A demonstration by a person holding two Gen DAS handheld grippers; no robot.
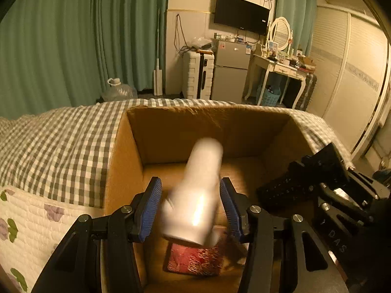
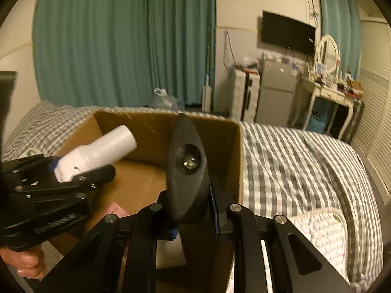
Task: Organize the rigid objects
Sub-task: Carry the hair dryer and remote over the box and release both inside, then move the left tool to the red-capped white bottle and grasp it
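- On the left we see the checked bedspread (image 1: 61,141) of the bed, with a quilted floral cover (image 1: 31,222) at its near left corner.
- Our left gripper (image 1: 190,205) hangs over the open cardboard box (image 1: 122,161) that sits on the bed. Its blue pads (image 1: 151,207) stand fairly wide on either side of a white bottle (image 1: 195,190), which is blurred. We cannot tell whether the pads press on it.
- The bottle tilts, cap end toward the far wall of the box, above the box floor.
- Beneath it, near the box's front edge, lies a red patterned packet (image 1: 195,261).
- Our right gripper (image 2: 193,195) is closed tight on a black oval object (image 2: 185,168) with a metal stud in a recess. It holds it upright over the right half of the box, near the right wall.
- A hand (image 2: 27,261) grips the left tool's handle at the lower left of the right wrist view.
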